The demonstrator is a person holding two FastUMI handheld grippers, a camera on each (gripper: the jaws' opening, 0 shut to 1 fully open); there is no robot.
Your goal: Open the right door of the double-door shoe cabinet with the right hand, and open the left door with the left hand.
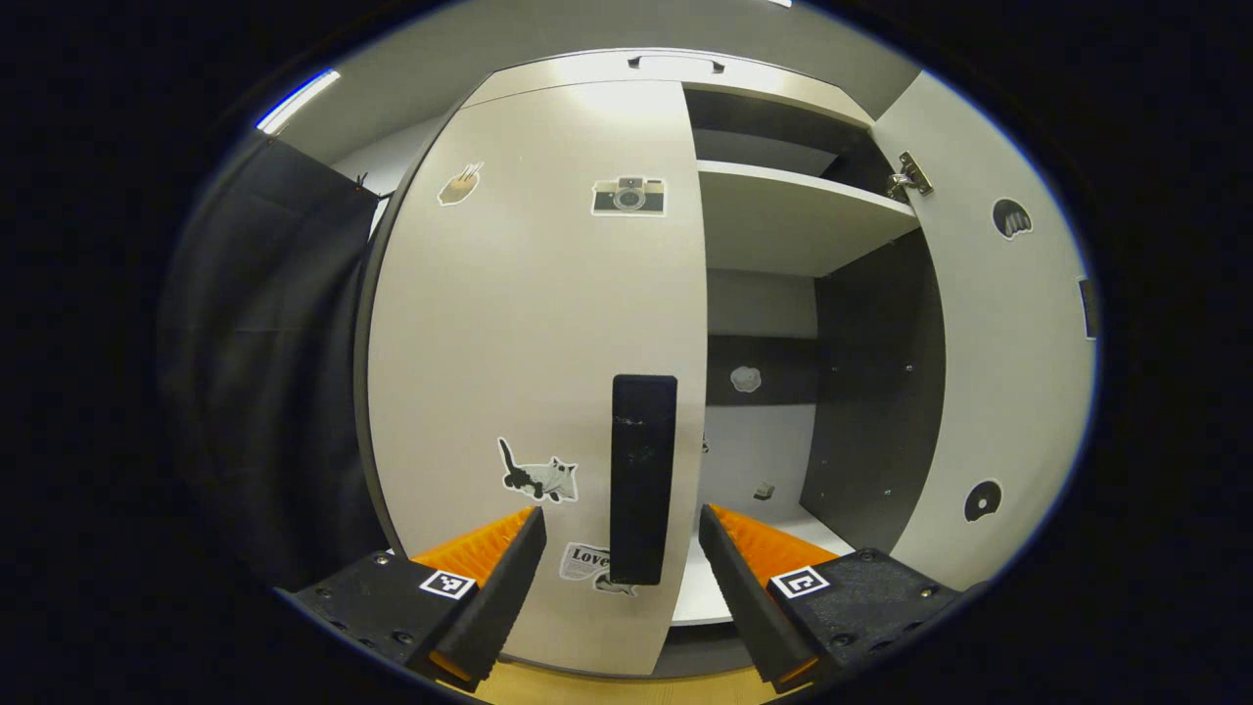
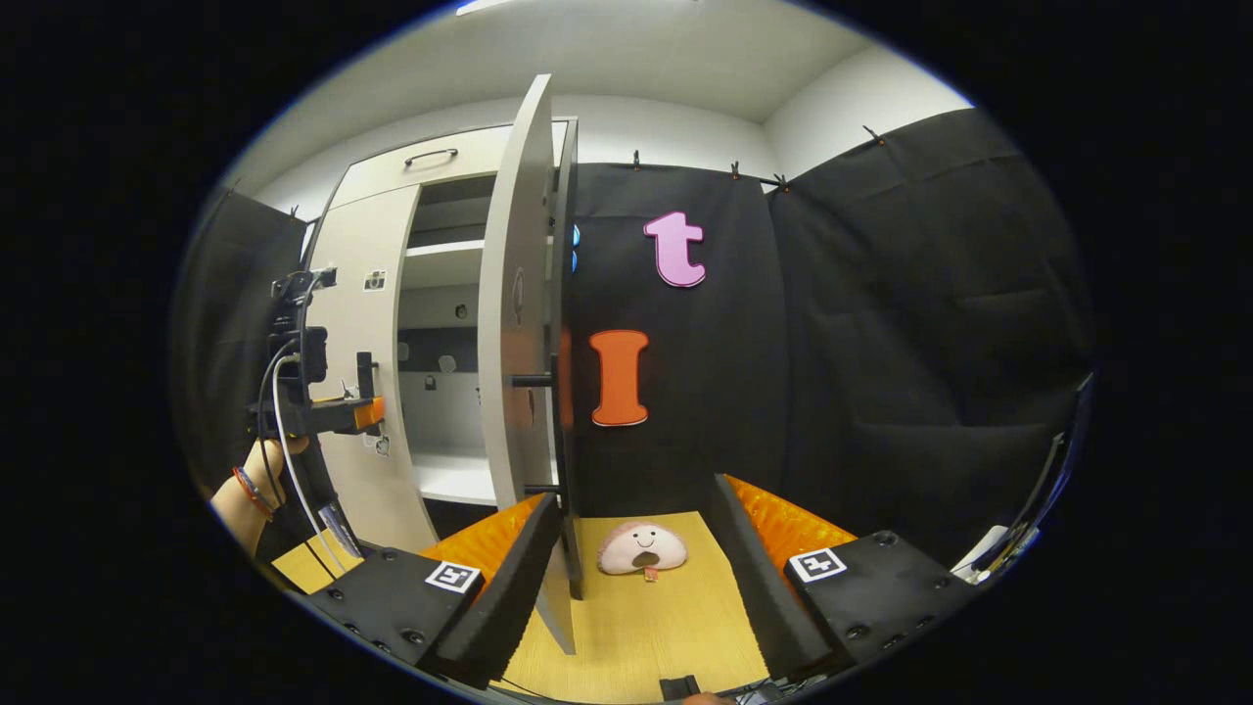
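Note:
In the left gripper view, the cabinet's left door (image 1: 533, 323) is closed and carries several stickers. Its black vertical handle (image 1: 643, 480) stands in the gap of my left gripper (image 1: 620, 519), which is open, with neither finger pressing on it. The right door (image 1: 998, 323) is swung wide open, baring the shelves (image 1: 793, 211). In the right gripper view, the open right door (image 2: 514, 294) is seen edge-on. Its long black handle (image 2: 566, 441) is just inside the left finger of my open right gripper (image 2: 634, 497). The left gripper (image 2: 333, 411), held by a hand (image 2: 256, 490), is at the left door (image 2: 357, 323).
A pink plush toy (image 2: 641, 546) lies on the wooden floor (image 2: 646, 627) beyond the right gripper. Black cloth walls (image 2: 881, 343) enclose the booth on both sides of the cabinet. A drawer with a handle (image 1: 675, 62) tops the cabinet.

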